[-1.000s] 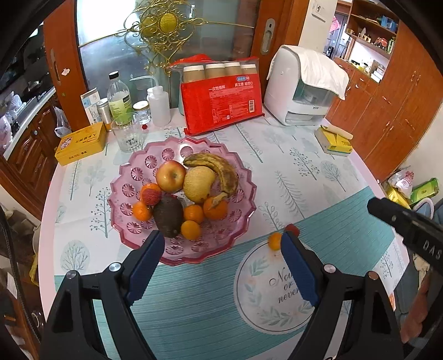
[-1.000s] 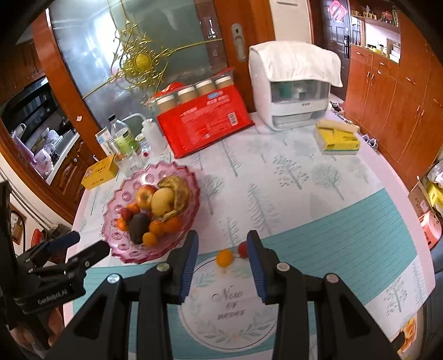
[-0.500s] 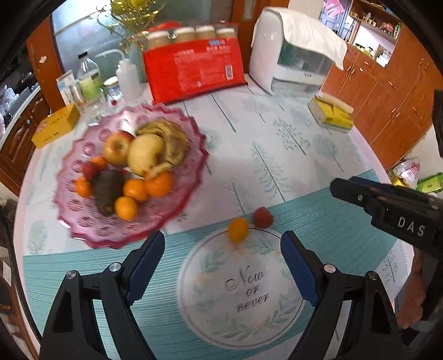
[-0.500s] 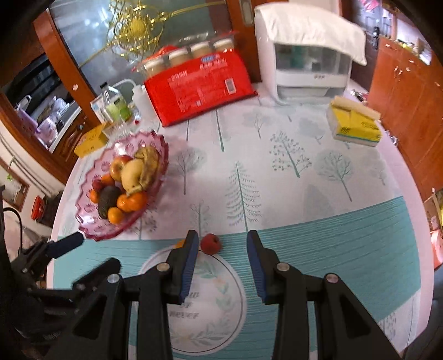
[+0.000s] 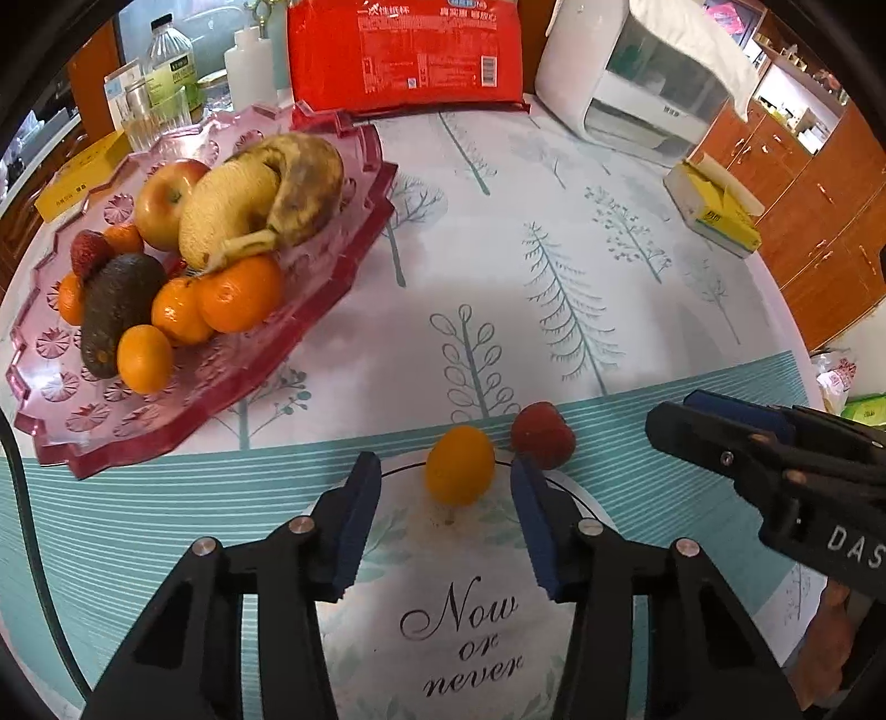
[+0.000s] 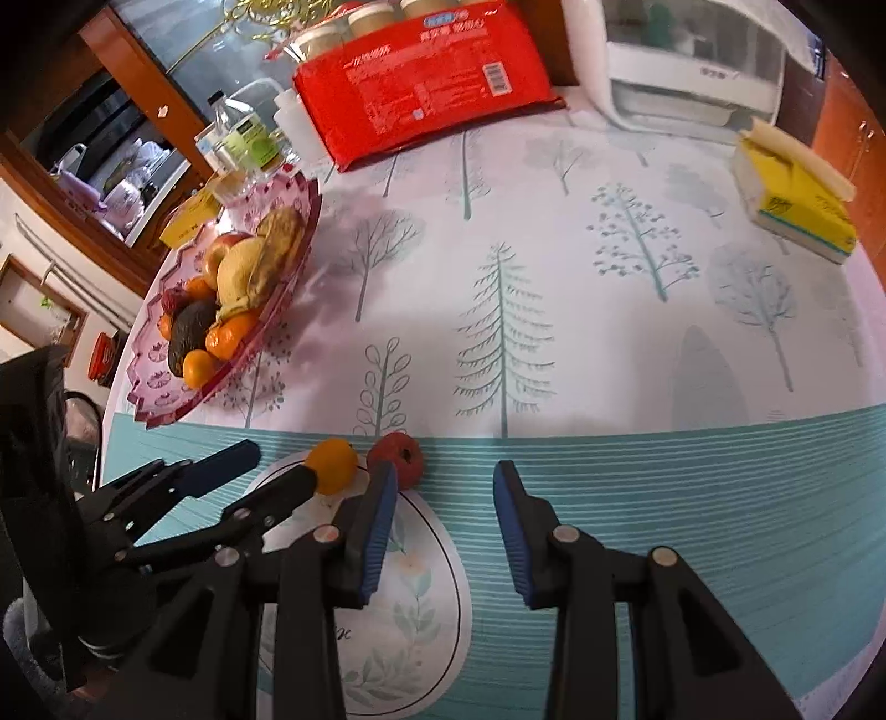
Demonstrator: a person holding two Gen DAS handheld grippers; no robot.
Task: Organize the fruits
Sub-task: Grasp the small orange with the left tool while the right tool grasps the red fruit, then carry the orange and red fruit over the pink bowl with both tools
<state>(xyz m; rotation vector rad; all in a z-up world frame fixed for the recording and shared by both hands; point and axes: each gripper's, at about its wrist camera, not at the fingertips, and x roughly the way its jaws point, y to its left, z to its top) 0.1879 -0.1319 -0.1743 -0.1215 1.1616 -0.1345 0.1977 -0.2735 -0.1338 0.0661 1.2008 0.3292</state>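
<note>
The left gripper (image 5: pixel 446 501) points steeply down at the worktop (image 5: pixel 581 266), and its blue fingers (image 5: pixel 357 518) have just been closing in; a small orange fruit (image 5: pixel 459 464) sits between their tips, with a gap on each side, so the pads are not pressing on it. In the right wrist view that same fruit (image 6: pixel 331 464) shows one left finger just at its edge, though whether the two touch cannot be told. Just to the fruit's right lies a small red fruit (image 5: pixel 541 435), the two nearly touching, both on the rim of the round printed emblem (image 5: pixel 459 615) of the tablecloth. The right gripper (image 6: pixel 444 501) hangs beside it, its fingers (image 6: pixel 512 526) standing apart with only cloth between them; the red fruit (image 6: pixel 396 451) lies just beyond the tip of its left finger, outside the gap. Farther off to the left, a pink glass plate (image 5: pixel 310 310) holds an apple (image 5: pixel 163 202), a pear (image 5: pixel 230 210), a browned banana (image 5: pixel 304 185), an avocado (image 5: pixel 116 310) and several oranges (image 5: pixel 238 293). Behind it stand bottles (image 5: pixel 169 66) and a red package (image 5: pixel 407 50); a yellow tissue pack (image 5: pixel 711 207) lies at the far right.
</note>
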